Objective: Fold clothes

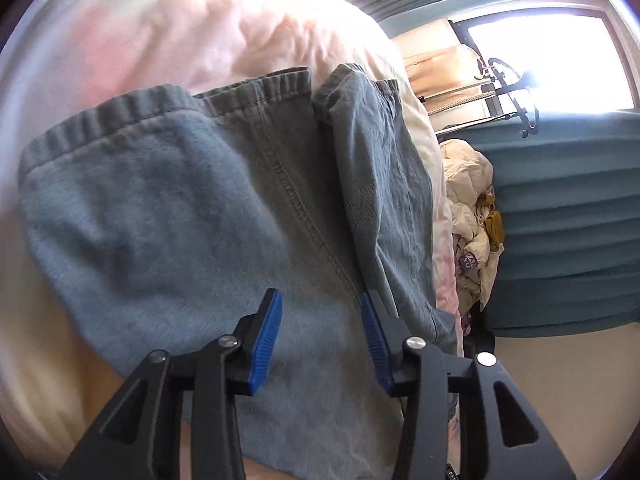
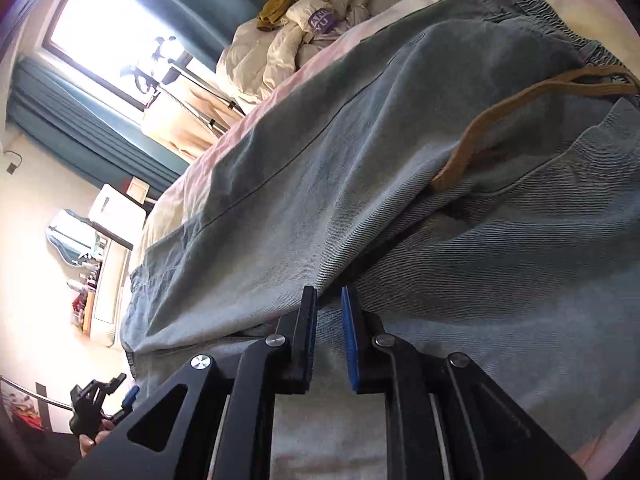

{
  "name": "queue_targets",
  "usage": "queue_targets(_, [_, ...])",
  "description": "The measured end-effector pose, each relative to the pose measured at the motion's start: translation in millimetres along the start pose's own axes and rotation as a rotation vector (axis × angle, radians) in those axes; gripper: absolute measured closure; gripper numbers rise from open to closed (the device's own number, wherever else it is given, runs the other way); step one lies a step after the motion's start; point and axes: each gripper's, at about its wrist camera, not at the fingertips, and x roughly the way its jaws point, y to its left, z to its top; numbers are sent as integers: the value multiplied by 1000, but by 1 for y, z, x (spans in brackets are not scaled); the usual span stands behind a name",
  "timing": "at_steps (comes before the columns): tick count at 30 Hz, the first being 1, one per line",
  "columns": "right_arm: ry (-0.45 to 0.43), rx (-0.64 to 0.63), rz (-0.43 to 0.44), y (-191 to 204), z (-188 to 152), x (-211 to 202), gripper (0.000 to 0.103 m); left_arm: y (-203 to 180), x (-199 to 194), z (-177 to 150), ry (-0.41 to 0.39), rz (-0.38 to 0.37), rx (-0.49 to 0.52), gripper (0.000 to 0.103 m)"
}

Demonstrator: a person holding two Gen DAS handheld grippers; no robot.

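Observation:
A pair of light blue denim trousers with an elastic waistband lies on a pale pink and cream bed cover. My left gripper hovers open over the fabric, nothing between its blue pads. In the right wrist view the trousers are partly folded over, with a tan drawstring lying on them. My right gripper sits at the folded edge with a narrow gap between its fingers. No cloth shows in that gap. The left gripper also shows in the right wrist view, low at the left.
A heap of cream, mustard and purple clothes lies at the far end of the bed, also in the right wrist view. Teal curtains and a bright window stand beyond. A white cabinet stands by the wall.

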Motion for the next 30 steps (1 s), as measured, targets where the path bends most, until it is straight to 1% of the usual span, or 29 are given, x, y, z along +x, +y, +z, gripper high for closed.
queue_targets(1, [-13, 15, 13, -8, -7, -13, 90, 4, -10, -3, -4, 0, 1, 54])
queue_targets(3, [-40, 49, 27, -19, -10, -35, 90, 8, -29, -9, -28, 32, 23, 46])
queue_targets(4, [-54, 66, 34, -23, -11, -45, 89, 11, -36, -11, -39, 47, 29, 40])
queue_targets(5, [-69, 86, 36, -29, -11, -54, 88, 14, -43, -12, -45, 56, 29, 36])
queue_targets(7, [-101, 129, 39, -43, -12, -72, 87, 24, -52, -13, -36, 66, 16, 36])
queue_targets(9, [-146, 176, 24, -57, -12, -89, 84, 35, -53, -13, -15, 95, -2, 36])
queue_targets(11, [-187, 236, 11, -71, -13, -112, 81, 43, -48, -13, 19, 107, -28, 36])
queue_targets(13, [-223, 308, 11, -80, -12, -117, 79, 53, -43, -12, 50, 98, -69, 35])
queue_targets(16, [-279, 388, 6, -94, -10, -127, 79, 63, -35, -10, 47, 75, -129, 22])
queue_targets(17, [-300, 401, -3, -98, -9, -131, 79, 64, -31, -9, 54, 68, -145, 22])
queue_targets(18, [-318, 412, -15, -103, -9, -136, 75, 66, -27, -8, 61, 63, -160, 22])
queue_targets(19, [-334, 422, -28, -107, -8, -142, 70, 66, -24, -7, 70, 65, -169, 22])
queue_targets(21, [-360, 444, -61, -118, -7, -153, 64, 69, -19, -5, 77, 64, -174, 21])
queue_targets(22, [-368, 458, -89, -123, -5, -154, 63, 68, -17, -5, 82, 63, -164, 21])
queue_targets(24, [-393, 512, -117, -141, -5, -158, 61, 63, -11, -6, 109, 66, -125, 21])
queue_targets(27, [-439, 626, -132, -171, -8, -165, 48, 65, 1, -9, 179, 85, -116, 21])
queue_targets(29, [-477, 721, -135, -191, -12, -170, 48, 70, 8, -12, 217, 87, -130, 21])
queue_targets(30, [-497, 762, -137, -200, -15, -171, 48, 73, 9, -12, 226, 77, -146, 21])
